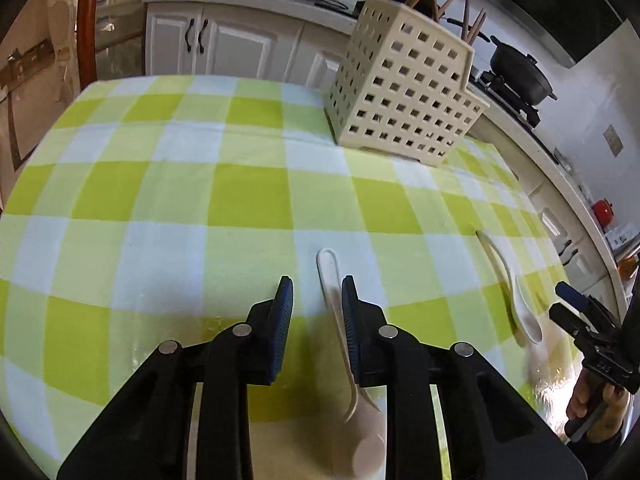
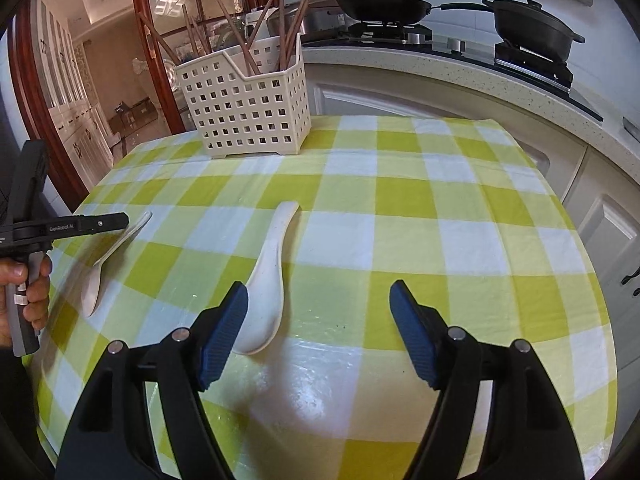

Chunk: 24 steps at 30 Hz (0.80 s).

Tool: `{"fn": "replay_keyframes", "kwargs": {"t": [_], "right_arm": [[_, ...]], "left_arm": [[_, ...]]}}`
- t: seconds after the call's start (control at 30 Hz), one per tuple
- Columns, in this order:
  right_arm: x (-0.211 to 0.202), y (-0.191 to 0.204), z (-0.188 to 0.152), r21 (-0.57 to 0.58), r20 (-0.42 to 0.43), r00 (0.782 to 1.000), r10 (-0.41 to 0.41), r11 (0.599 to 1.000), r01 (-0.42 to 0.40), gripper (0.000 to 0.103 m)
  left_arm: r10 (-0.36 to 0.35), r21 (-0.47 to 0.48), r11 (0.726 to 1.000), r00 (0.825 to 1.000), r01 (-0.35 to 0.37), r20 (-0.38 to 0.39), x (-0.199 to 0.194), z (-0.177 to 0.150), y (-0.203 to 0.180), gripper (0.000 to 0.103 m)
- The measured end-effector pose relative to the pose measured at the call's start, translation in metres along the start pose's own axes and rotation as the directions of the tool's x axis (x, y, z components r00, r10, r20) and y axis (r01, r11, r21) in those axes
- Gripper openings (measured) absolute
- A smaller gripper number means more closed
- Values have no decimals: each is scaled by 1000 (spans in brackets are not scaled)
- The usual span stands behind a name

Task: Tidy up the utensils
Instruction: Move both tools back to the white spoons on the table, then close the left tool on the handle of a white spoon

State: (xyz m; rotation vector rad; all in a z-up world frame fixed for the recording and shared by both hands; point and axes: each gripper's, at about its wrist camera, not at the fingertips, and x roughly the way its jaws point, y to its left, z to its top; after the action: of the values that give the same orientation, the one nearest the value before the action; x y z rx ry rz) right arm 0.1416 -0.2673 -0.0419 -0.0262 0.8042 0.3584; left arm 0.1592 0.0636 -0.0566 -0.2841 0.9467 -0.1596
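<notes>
Two white ceramic spoons lie on the green-and-white checked tablecloth. In the left wrist view, my left gripper [image 1: 316,292] is open, low over the first spoon [image 1: 332,276], whose handle runs up between the fingers, close to the right one. The second spoon [image 1: 510,280] lies to the right, near my right gripper [image 1: 562,300]. In the right wrist view, my right gripper [image 2: 320,300] is wide open, with the second spoon [image 2: 268,276] by its left finger. The first spoon [image 2: 108,256] lies under my left gripper [image 2: 116,222]. A cream perforated utensil holder [image 1: 404,92] [image 2: 248,104] with brown chopsticks stands at the table's far edge.
A kitchen counter [image 2: 460,68] with a black frying pan [image 2: 380,6] and a black pot [image 2: 532,30] on the stove runs behind the table. White cabinets [image 1: 224,44] stand behind, and a wood-framed glass door [image 2: 168,12] is at the left. The table edge [image 2: 600,280] curves off on the right.
</notes>
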Motion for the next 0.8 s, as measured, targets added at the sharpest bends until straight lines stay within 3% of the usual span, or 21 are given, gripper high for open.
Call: {"fn": "replay_keyframes", "kwargs": {"t": [0.1,0.33,0.47,0.5,0.57,0.8], "right_arm": [[0,0,0,7,-1,1000,3,1000,-3,71],[4,2,-1,1,-12,1000,12,1000,-12,71],[5,2,-1,-1,-14,1000,16,1000,-16,71],[5,3,-1,-2,-13,1000,16,1000,-16,71],[4,4,-1,-5,-11,1000,17,1000,-17,71],[2,7,4,-12,-2,1000,18,1000,-18,71]], "left_arm": [[-35,-10,999,999,35,-12,3,-2,0,20],[-18,10,1000,1000,18,-12,5,-3,-3,17],[13,38,999,1000,-13,-7,7,-5,-12,17],[28,46,999,1000,-28,-8,7,-5,-13,10],[79,74,994,997,-78,-3,8,-6,-19,9],[104,88,991,995,-103,-7,9,-5,-21,9]]}}
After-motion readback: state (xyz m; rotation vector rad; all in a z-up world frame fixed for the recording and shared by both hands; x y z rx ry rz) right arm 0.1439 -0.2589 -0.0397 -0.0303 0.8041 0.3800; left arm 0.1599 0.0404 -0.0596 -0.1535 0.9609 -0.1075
